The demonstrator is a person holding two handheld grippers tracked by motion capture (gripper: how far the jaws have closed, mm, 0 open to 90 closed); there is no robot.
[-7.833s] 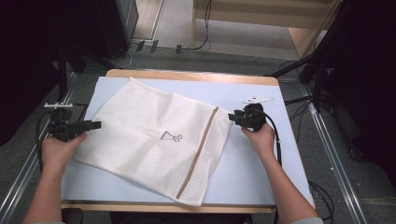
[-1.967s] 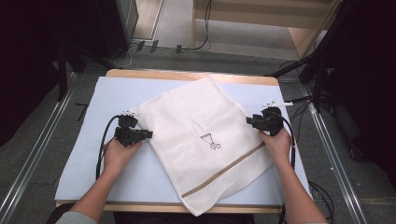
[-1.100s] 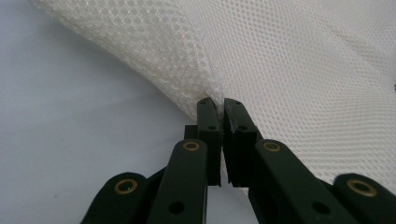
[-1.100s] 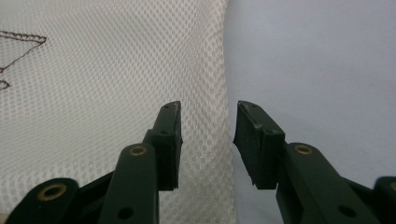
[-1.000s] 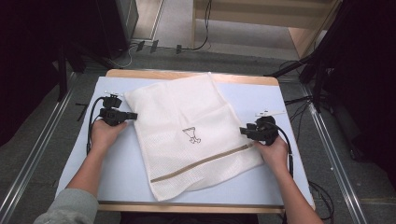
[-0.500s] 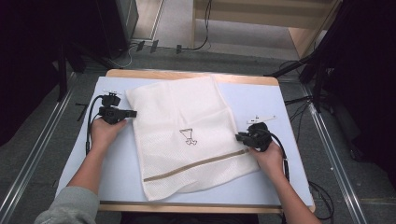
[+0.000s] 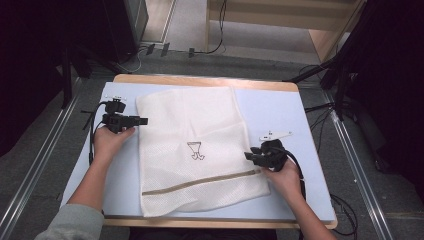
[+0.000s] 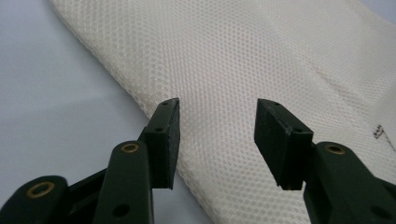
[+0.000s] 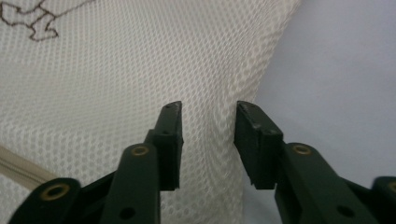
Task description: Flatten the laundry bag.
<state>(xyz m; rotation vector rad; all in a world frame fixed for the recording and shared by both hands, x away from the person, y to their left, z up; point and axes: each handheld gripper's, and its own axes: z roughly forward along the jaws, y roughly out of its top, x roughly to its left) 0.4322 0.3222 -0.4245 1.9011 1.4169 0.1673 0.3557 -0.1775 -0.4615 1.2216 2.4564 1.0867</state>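
Note:
A white mesh bag (image 7: 210,120) lies flat on the pale blue table top (image 7: 272,107), with a small brown emblem (image 7: 195,151) at its middle and a tan zip strip (image 7: 200,183) across its near end. My left gripper (image 7: 145,120) sits at the bag's far left edge. In the left gripper view the gripper (image 8: 217,105) is open above the mesh (image 8: 280,56), its jaws having just been opening with nothing pinched. My right gripper (image 7: 248,156) is at the bag's right edge, near the zip. Its jaws (image 9: 208,108) have also just been opening and stand apart around a raised fold of mesh (image 9: 116,70).
Bare blue surface lies right of the bag (image 7: 300,120) and along the left side (image 7: 117,175). The table has a wooden rim (image 7: 200,79). Metal rails (image 7: 360,175) run along both sides, and cables (image 7: 200,50) and dark equipment stand on the floor behind.
The right hand has drawn the bag's right edge nearer and to the left, swinging the near end leftward. Both grippers' jaws have spread apart. The left hand stays put.

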